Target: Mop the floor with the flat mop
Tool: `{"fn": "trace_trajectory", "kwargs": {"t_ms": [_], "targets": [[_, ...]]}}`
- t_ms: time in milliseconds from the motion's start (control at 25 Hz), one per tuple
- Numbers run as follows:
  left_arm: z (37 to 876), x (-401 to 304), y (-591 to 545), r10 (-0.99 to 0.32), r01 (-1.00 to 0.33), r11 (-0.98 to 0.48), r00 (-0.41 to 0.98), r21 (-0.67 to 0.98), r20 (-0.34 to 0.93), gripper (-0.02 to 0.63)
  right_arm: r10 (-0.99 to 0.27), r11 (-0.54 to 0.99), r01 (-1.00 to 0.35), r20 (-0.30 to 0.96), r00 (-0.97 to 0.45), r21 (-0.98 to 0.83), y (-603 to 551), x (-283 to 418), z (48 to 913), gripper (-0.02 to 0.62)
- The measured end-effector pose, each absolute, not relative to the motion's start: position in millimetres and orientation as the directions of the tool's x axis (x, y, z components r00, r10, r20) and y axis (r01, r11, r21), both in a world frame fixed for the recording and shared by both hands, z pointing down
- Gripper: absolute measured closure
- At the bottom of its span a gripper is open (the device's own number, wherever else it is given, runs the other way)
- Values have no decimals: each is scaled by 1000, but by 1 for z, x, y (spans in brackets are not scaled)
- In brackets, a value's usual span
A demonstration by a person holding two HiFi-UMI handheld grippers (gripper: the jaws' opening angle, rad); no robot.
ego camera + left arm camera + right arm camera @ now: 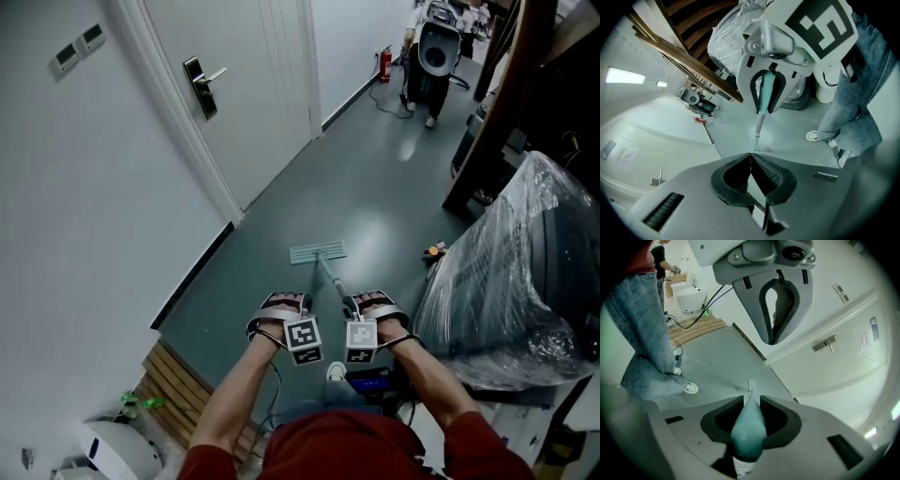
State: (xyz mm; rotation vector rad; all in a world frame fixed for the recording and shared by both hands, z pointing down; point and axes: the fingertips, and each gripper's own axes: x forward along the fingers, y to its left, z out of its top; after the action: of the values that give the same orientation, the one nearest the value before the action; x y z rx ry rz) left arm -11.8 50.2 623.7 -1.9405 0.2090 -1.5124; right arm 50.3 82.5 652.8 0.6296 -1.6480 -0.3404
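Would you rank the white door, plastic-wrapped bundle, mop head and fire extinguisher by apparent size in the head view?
White door and plastic-wrapped bundle: too alike to rank.
Mop head.
Fire extinguisher, though it stands farthest away.

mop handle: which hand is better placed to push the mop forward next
Right. The right tool is clamped on the teal mop handle, which runs down to the flat mop head on the floor ahead. The left tool is shut on nothing beside it.
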Motion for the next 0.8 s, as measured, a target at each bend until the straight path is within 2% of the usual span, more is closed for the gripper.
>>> {"fn": "trace_trajectory", "kwargs": {"t_ms": [440, 800], "targets": [[634, -72, 137, -487, 254, -781, 325, -570, 811, 589, -570, 810, -196, 820, -46, 552, 167, -2, 651, 477], [633, -87, 181, -490, 242, -776, 352, -583, 798, 589, -572, 805, -211, 820, -30, 554, 215, -19, 651, 477]]}}
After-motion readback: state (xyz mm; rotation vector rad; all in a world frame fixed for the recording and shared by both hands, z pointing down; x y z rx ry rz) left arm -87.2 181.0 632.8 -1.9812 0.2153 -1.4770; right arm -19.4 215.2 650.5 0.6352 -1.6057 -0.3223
